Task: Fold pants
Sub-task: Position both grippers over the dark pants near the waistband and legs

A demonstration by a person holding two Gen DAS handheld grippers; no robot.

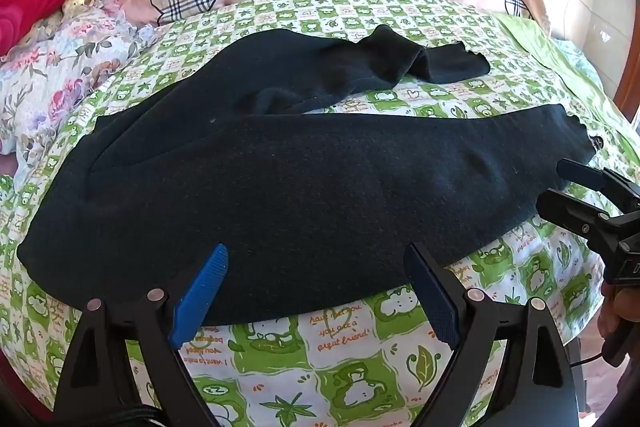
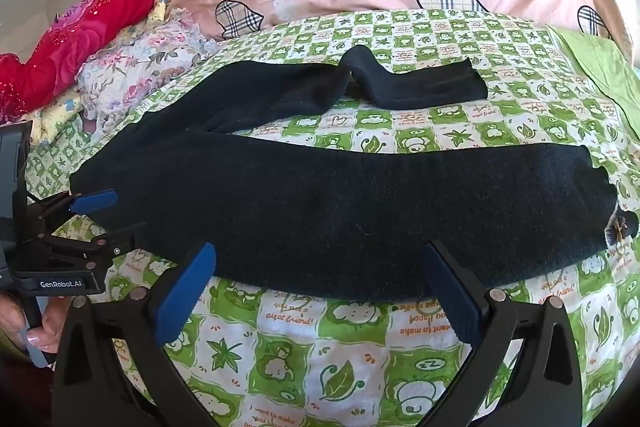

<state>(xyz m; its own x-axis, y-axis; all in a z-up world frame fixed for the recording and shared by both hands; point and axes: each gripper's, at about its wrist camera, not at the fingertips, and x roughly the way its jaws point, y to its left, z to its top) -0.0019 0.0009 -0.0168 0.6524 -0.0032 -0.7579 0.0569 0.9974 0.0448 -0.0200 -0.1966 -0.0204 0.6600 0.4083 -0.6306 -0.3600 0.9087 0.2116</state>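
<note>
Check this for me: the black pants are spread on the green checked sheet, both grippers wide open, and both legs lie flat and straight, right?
Not quite. Only the near leg of the black pants lies straight; the far leg is bent and humped, as the right wrist view shows. The rest holds.

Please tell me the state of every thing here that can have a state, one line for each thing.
pants: spread out on the bed, not folded yet; the far leg is bent and creased.
left gripper: open, holding nothing, at the near edge of the pants.
right gripper: open, holding nothing, at the near edge of the pants.
green sheet: spread flat under the pants.
</note>
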